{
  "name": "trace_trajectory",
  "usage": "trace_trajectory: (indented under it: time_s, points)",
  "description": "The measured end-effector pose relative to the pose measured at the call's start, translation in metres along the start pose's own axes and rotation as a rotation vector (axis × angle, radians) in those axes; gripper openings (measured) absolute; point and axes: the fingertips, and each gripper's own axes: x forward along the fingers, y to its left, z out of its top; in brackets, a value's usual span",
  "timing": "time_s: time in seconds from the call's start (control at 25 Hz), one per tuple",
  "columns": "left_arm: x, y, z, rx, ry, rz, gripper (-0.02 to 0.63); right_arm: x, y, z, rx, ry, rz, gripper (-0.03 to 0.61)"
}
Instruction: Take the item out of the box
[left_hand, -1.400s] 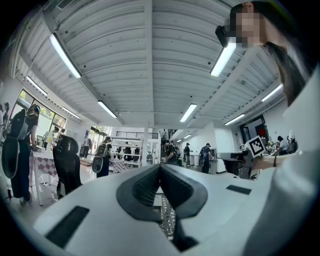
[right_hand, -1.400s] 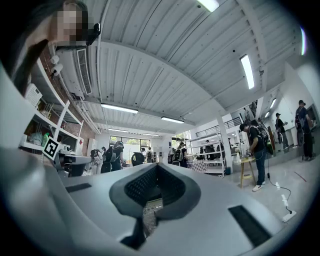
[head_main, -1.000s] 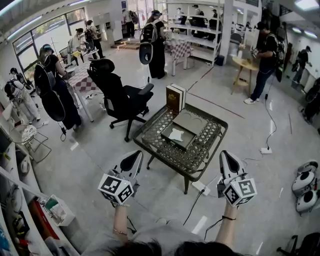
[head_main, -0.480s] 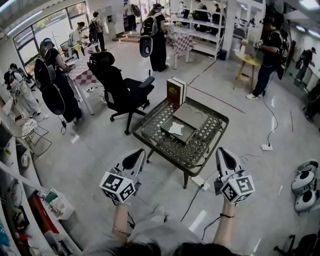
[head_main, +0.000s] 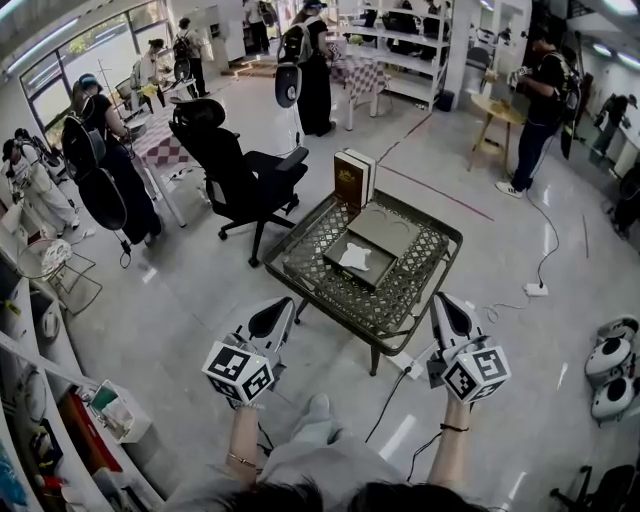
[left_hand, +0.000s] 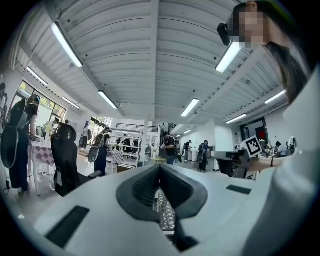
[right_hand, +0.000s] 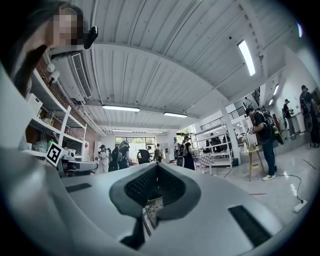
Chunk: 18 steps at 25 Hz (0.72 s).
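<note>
Both grippers are closed and carry nothing. The left gripper (head_main: 279, 310) has its two fingers brought together at the tips, as the left gripper view (left_hand: 160, 168) shows; only a strip of the table's lattice shows below the point where they meet. The right gripper (head_main: 443, 300) is the same in the right gripper view (right_hand: 156, 167), with its fingers meeting at the tips and nothing clamped. Each is held level in the air on the near side of the table (head_main: 400, 292), the left one off its near-left edge and the right one off its near-right edge. Neither touches the table or anything on it. There is one table, a metal frame with a lattice top, standing with a corner towards the person. Around its middle lies one flat dark box (head_main: 372, 274), open, with one white item (head_main: 354, 258) lying inside it. One flat grey-green panel (head_main: 385, 229), probably the lid, lies just beside the box towards the far-right edge. At the far corner stand two upright book-like volumes (head_main: 352, 178), side by side. One black office chair (head_main: 232, 172) stands on the floor beyond the far-left edge. Several people stand farther back in the room.
</note>
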Motion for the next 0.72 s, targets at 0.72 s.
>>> trace_trajectory:
  time_s: [0.72]
  points:
    - [0.084,0.094,-0.008,-0.014,0.031,-0.12,0.017,0.11,-0.022,-0.026,0.026,0.004,-0.081,0.021]
